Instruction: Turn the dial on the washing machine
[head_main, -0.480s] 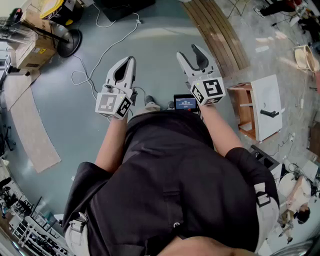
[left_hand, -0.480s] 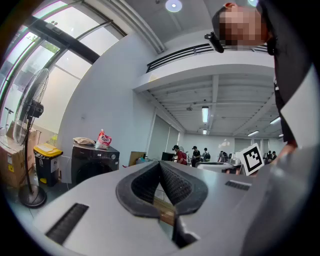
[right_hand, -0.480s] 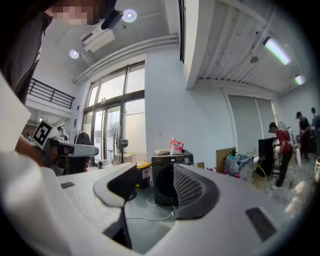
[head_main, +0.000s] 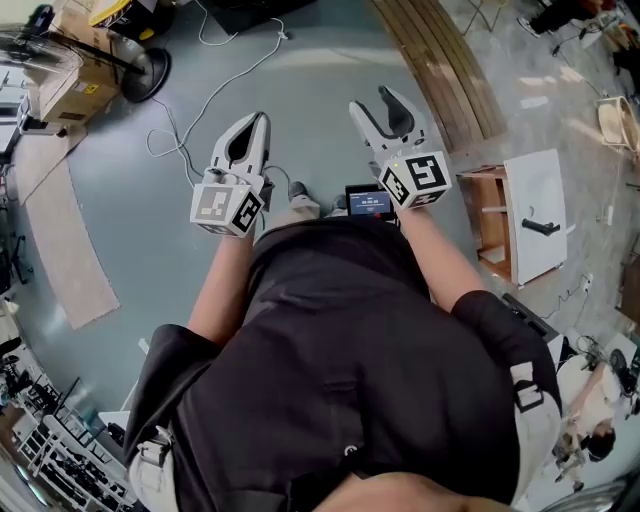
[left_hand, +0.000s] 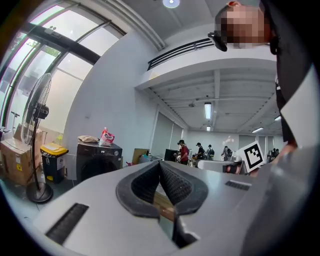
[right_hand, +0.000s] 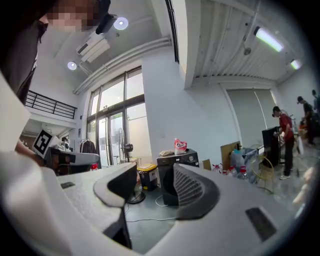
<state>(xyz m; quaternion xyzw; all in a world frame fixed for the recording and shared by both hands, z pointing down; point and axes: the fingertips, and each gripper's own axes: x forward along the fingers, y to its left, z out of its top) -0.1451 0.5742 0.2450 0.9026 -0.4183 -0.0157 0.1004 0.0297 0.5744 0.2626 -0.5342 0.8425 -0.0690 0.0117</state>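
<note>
While both tongs are held level in front of the person, the task looks to me not yet begun. The washing machine (right_hand: 180, 159) stands well apart from them, across the floor against a white wall. In the right gripper view it sits low, toward six o'clock of centre, framed in the gap between the jaws. In the left gripper view it lies out at nine o'clock. The head view does not show it at all. A pink bag (right_hand: 180, 146) and a cloth (right_hand: 166, 152) rest on its top, and its dial is too small to pick out.

The left tongs (head_main: 260, 122) are pressed together at the tips and pinch nothing. The right tongs (head_main: 370, 100) are spread, with only air between the pads.

Everything is left to do: cross to the machine, reach the dial and turn it. The spread right tongs seem the readier for that.
</note>
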